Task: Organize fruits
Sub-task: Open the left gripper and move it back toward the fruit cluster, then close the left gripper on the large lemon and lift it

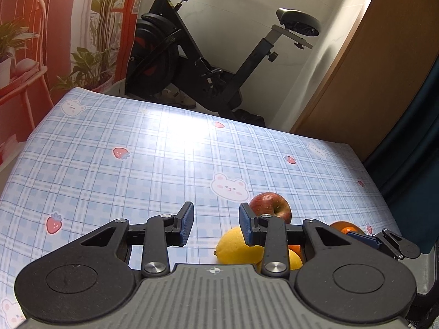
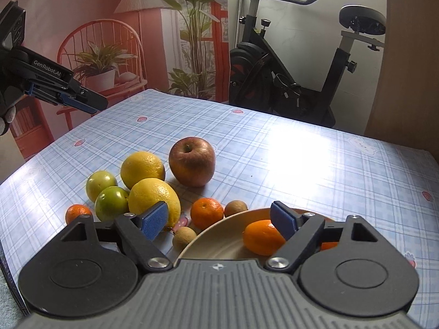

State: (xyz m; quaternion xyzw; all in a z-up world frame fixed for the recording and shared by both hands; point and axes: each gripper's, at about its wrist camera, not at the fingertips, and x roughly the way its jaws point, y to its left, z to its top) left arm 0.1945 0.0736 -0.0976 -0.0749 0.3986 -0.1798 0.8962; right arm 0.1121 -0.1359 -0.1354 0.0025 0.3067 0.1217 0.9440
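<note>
Hand-held gripper [image 2: 219, 220] open w/ 2 lemons [image 2: 154, 201], 1 apple [image 2: 191, 161].

One apple [image 2: 191, 165]. Two lemons [image 2: 142, 169] [image 2: 154, 201]. Two green fruits [image 2: 101, 181] [image 2: 112, 203]. Two small brown fruits [image 2: 235, 208] [image 2: 184, 237]. Three whole oranges show: two on the table [image 2: 77, 212] [image 2: 206, 212], one in the bowl [image 2: 262, 237]. One bowl [image 2: 219, 240].

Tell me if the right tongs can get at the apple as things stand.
Probably yes. The right tongs are open and empty, and the apple stands upright ahead of them with bare tablecloth on its right. A tangerine and the plate rim lie lower between them, so coming in over those looks workable.
</note>
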